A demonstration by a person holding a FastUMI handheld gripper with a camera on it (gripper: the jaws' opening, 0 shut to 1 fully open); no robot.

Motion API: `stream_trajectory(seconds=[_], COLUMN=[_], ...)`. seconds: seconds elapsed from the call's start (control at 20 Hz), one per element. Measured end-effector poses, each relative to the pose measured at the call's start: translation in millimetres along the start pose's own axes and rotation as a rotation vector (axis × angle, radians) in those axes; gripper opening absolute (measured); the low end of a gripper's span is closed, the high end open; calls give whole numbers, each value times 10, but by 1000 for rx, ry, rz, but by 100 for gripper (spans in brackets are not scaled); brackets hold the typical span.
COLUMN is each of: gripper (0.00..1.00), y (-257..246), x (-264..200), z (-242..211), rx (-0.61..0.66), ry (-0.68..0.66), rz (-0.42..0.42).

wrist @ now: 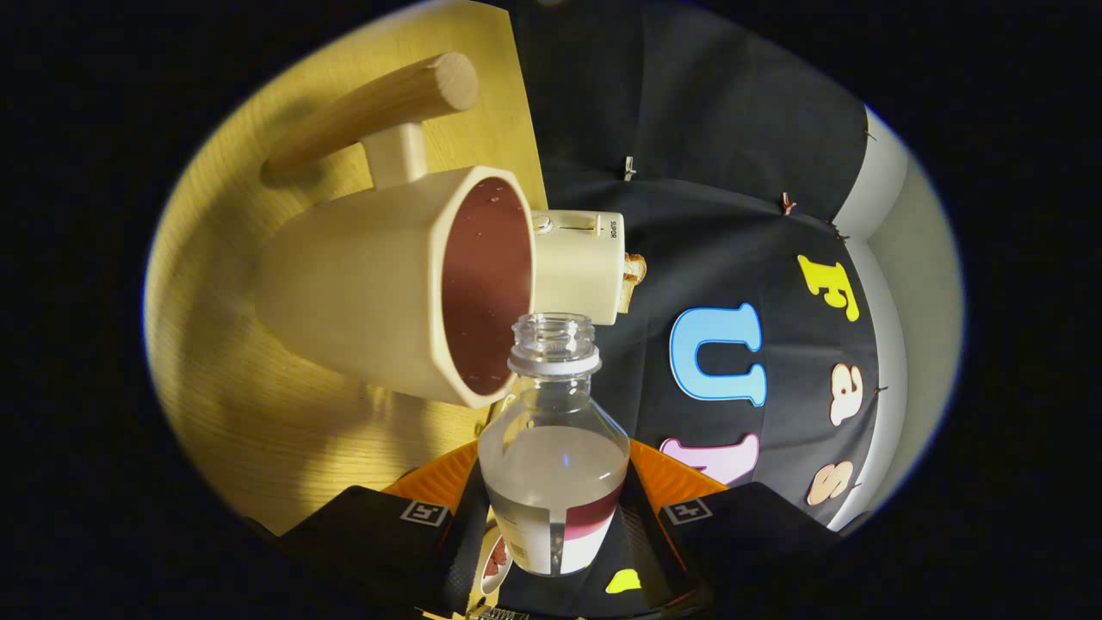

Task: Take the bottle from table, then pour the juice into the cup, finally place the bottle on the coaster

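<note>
My gripper [551, 525] is shut on a clear plastic bottle [553, 465], one black finger [405, 521] pressing on each side of its body. The bottle has no cap, and its mouth [554, 334] points ahead, just short of the cup's rim. Clear liquid fills the lower body up to the shoulder. The cream cup [362, 288] has a brown inside [484, 284] and a wooden handle [379, 108]. It stands on the wooden table [250, 413]. The whole view is rolled sideways, so the cup's opening faces the bottle.
Right behind the cup stands a cream toaster-like appliance [578, 263] with a slice of bread [634, 275] sticking out. A small white round thing with a red print [497, 558] peeks out beside the bottle's base. The booth's black cloth wall [732, 172] lies beyond.
</note>
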State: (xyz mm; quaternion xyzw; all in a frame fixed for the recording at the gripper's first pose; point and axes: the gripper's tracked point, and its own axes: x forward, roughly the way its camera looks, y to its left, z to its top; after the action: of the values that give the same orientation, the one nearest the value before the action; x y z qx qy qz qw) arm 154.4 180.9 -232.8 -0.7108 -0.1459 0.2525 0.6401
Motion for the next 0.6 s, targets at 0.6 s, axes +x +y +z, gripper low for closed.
stream_trajectory(seconds=[0.6], gripper=[75], y=[-86], x=[39], z=[57], rx=[-135], ry=[-75], rz=[12])
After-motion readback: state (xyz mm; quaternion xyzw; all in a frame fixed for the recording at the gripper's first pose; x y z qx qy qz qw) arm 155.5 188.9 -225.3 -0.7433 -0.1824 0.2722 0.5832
